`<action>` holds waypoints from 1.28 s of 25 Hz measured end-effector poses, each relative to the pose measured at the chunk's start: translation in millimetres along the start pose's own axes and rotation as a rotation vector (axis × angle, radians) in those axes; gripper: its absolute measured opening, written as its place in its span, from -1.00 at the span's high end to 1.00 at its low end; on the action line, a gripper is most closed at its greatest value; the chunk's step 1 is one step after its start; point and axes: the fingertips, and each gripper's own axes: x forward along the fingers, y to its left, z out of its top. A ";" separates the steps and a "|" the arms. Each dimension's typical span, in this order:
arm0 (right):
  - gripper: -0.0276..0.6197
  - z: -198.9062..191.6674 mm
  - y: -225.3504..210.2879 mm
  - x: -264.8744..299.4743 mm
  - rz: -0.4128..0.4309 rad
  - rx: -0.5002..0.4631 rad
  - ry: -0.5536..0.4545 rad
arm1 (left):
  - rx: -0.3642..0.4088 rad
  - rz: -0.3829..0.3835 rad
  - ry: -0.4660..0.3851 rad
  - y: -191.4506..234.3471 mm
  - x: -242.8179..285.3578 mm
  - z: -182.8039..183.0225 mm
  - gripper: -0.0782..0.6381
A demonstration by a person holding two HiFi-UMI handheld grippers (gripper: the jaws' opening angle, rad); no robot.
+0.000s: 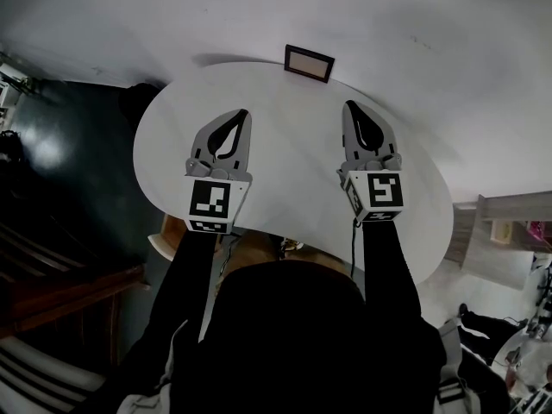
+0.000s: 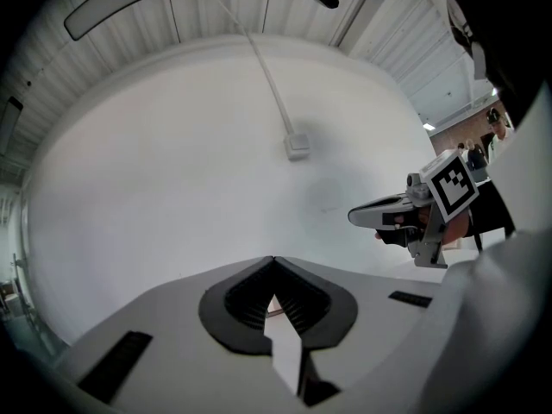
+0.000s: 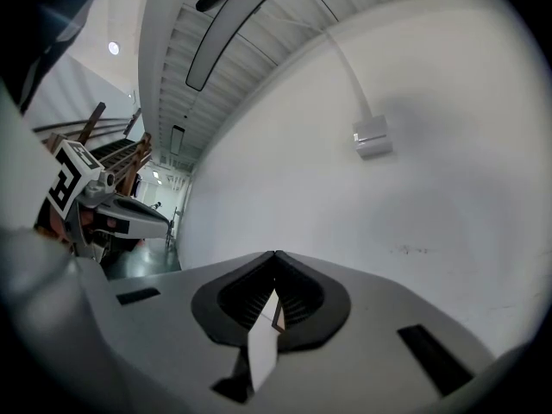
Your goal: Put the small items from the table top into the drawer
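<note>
We hold both grippers out level over the white table (image 1: pixel 285 175), side by side and well apart, and each is closed on nothing: the left gripper (image 1: pixel 243 113) has its jaws tip to tip, and so does the right gripper (image 1: pixel 349 104). The only small thing we see on the top is a dark-framed rectangle (image 1: pixel 309 62) at the far edge, ahead of both grippers and between their lines, somewhat nearer the right one, so we judge the right hand has the shorter reach. Its long axis runs across us, roughly along the far edge and a little tilted, so jaws pointing forward would meet its long side. Nothing lies between the grippers and it; the wall (image 2: pixel 172 171) behind, with a cable (image 2: pixel 267 76) and a small box (image 2: pixel 297 147), seems to leave little room beyond. We cannot make out the drawer: our own body hides what lies under the near edge
</note>
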 end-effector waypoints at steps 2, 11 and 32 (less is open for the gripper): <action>0.83 0.5 -2.3 2.2 -0.001 -0.001 -0.006 | 0.000 -0.003 0.005 -0.5 3.5 -2.4 0.74; 0.83 -7.3 -14.8 12.4 0.003 0.005 0.006 | -0.011 0.004 0.016 1.0 23.0 -8.9 0.74; 0.83 -32.2 -26.9 26.7 -0.003 0.008 0.069 | -0.234 0.007 0.595 20.5 65.9 -250.0 0.50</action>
